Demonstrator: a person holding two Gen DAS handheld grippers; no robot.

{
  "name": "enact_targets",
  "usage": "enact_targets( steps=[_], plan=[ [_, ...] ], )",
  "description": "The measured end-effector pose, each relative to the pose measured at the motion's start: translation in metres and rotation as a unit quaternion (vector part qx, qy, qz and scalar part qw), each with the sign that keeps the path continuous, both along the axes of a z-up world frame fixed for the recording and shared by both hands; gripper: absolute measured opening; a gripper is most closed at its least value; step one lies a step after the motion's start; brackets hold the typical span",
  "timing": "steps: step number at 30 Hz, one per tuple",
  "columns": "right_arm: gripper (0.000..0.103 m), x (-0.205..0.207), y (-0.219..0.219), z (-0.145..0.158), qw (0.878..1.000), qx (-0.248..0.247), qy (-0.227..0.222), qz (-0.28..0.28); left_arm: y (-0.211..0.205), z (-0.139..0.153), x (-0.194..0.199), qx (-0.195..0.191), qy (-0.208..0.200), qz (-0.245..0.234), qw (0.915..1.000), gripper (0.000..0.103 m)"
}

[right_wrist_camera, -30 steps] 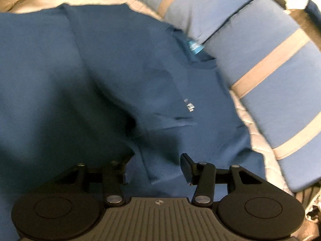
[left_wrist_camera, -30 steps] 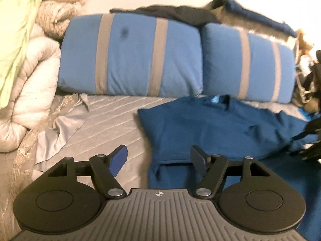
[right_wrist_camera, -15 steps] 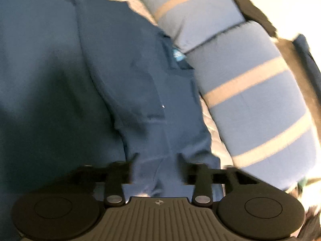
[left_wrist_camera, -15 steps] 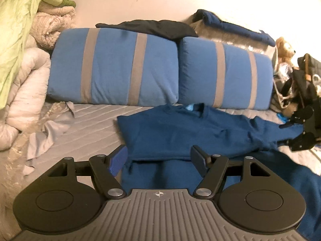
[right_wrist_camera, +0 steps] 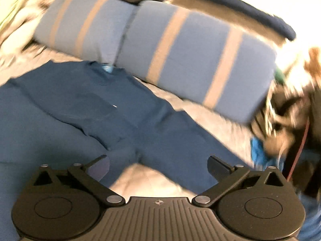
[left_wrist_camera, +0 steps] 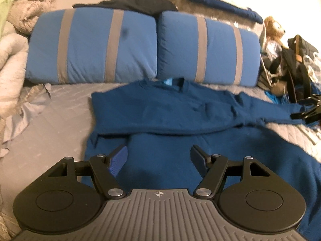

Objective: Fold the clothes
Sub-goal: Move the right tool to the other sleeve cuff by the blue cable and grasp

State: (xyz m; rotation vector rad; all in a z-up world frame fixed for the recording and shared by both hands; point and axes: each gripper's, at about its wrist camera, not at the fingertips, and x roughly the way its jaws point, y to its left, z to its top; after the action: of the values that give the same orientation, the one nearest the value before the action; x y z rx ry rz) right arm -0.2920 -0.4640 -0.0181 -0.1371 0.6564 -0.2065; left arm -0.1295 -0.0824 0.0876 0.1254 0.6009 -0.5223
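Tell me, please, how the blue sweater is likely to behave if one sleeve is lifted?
The sweater looks soft: it lies creased and folded over itself, so it would probably drape and sag. The outstretched sleeve would likely trail and drag the body across the quilted bed rather than lift it whole.

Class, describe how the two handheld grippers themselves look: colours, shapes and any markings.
Both look alike. The left gripper has a grey ribbed base bearing a small crosshair mark, two round black discs, black linkage arms with silver pivot bolts, and blue ribbed pads. The right gripper shares that build; its pads look darker. No cables, hands or sleeves show.
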Motion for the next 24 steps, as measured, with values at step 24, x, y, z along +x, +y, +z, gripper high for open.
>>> enact_targets(
  steps=[24],
  plan=[
    [0.066, -0.126, -0.219, -0.041, 0.863, 0.284, -0.169, -0.382, -0.009, -0.025, 0.017, 0.019, 0.062, -0.012, 0.9978, 0.069]
  ],
)
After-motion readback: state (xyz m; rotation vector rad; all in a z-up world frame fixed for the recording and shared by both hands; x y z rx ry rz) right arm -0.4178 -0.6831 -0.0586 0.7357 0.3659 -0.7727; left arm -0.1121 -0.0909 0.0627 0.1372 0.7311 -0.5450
